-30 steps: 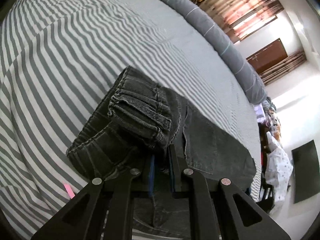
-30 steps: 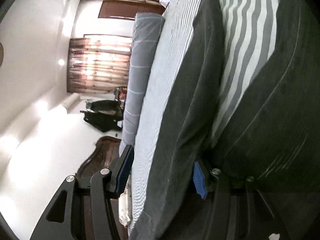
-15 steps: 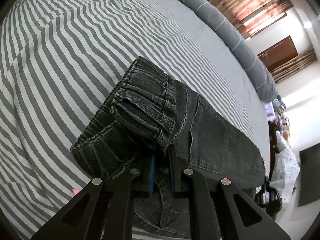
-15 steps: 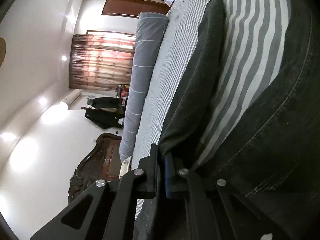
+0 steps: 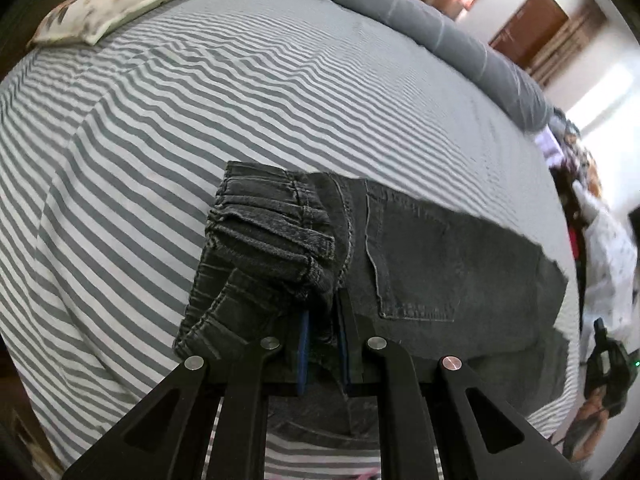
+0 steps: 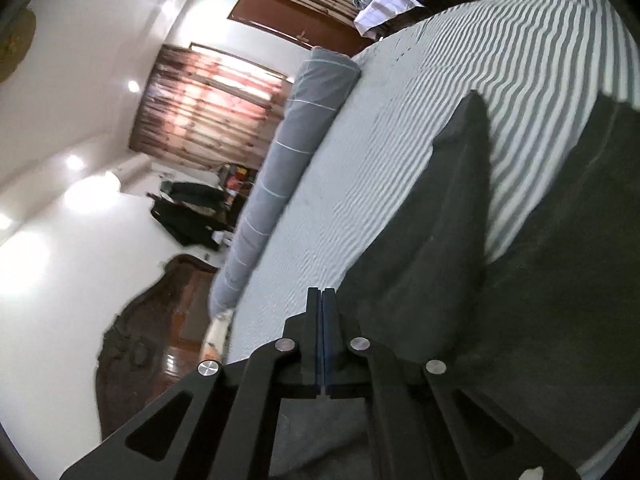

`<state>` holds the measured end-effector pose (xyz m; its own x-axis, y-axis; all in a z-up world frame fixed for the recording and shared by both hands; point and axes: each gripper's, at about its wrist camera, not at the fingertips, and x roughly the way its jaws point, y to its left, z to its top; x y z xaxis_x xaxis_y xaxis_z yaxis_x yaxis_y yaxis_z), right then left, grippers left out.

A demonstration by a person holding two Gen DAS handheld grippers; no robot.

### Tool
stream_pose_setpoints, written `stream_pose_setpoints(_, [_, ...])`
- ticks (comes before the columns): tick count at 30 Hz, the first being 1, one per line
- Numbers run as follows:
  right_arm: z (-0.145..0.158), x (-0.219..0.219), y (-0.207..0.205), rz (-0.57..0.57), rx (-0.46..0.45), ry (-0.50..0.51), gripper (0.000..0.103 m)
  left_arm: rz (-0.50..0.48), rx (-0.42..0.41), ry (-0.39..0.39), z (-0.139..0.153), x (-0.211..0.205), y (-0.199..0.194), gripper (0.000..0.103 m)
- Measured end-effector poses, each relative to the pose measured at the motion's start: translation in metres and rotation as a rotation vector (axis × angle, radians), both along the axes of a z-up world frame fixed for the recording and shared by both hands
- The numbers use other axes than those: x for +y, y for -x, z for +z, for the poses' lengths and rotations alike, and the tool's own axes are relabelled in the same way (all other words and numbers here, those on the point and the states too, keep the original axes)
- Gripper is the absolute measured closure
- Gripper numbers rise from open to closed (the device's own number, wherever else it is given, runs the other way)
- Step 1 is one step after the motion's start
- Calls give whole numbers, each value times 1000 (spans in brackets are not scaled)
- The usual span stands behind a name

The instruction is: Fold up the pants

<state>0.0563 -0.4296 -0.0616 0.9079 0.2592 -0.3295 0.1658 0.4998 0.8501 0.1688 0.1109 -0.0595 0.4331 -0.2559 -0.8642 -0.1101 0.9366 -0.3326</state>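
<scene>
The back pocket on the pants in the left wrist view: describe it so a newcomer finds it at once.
Start from the striped bedsheet, then the dark grey jeans lying on it. The back pocket is the flat stitched patch right of the bunched waistband, outlined by seams.

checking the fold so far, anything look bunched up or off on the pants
Yes. The waistband of the dark jeans is crumpled into a thick wad where the left gripper pinches it, not flat on the striped sheet.
</scene>
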Motion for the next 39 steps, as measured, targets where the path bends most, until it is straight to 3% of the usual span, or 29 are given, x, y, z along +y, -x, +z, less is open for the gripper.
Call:
stream_pose_setpoints(4, [-29,12,12,56,83,-14,96,20,-9,21,-1,1,7,91])
stream_pose_setpoints(8, [-77,34,9,98,170,-98,86,31,-25,38,6,0,8,91])
stream_pose_setpoints(12, [-108,54,-8,125,182,-168,83,33,-34,43,14,2,7,91])
stream_pose_setpoints(16, [-124,46,-26,76,145,-232,81,42,-20,48,12,6,5,91])
stream_pose_setpoints(22, [-121,6,-49,-24,102,-243,81,55,0,52,2,9,1,91])
stream_pose_setpoints(24, [-117,-4,-56,-21,102,-244,97,58,8,51,-2,9,0,91])
stream_pose_setpoints(31, [-71,0,-41,12,150,-68,98,43,3,22,-3,9,-2,91])
stream_pose_setpoints(39, [-18,23,11,13,162,129,98,-122,6,-36,6,13,10,91])
